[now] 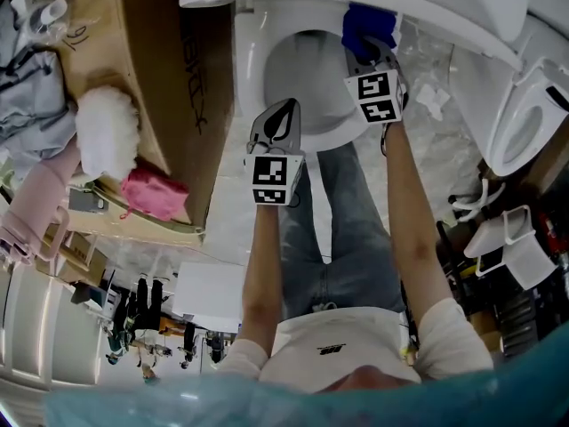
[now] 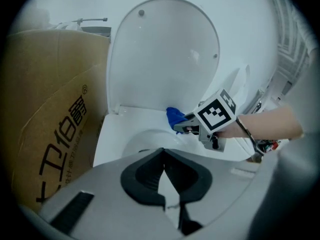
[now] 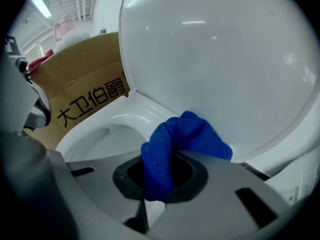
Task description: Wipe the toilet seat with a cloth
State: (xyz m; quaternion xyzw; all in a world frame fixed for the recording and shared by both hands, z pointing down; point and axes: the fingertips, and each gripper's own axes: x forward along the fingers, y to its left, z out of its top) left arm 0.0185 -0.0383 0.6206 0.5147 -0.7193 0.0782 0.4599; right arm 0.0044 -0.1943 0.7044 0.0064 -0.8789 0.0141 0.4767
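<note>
A cluttered room with a pale floor (image 1: pixel 227 221) holds a white toilet (image 1: pixel 267 69) with its lid (image 2: pixel 165 54) raised. A tall cardboard box (image 1: pixel 151 78) stands tight against the toilet's left side, with a white fluffy bundle (image 1: pixel 107 132) and a pink bundle (image 1: pixel 153 194) on top of it. More white fittings (image 1: pixel 524 123) lean at the right.

The right gripper (image 1: pixel 369 50) reaches to the back right of the bowl's rim, its jaws clenched on a bunched blue cloth (image 3: pixel 175 144). The cloth's loose end bulges past the jaws toward the foot of the lid. The left gripper (image 1: pixel 277 118) hangs over the front edge of the bowl with its jaws pressed together and nothing between them.

The wiping looks to be under way at the back right of the rim. No wet streak or dirt shows on the white surfaces, so what has been covered cannot be read. By the cloth's place, the left side and the front edge probably remain.

It is hard to tell whether the cloth actually touches the rim or sits just beside the lid's base. Nor can I tell whether a separate seat ring is raised with the lid or lies flat on the bowl. The top of the lid is cut off in the head view, and the far right of the rim is hidden behind the right gripper.
</note>
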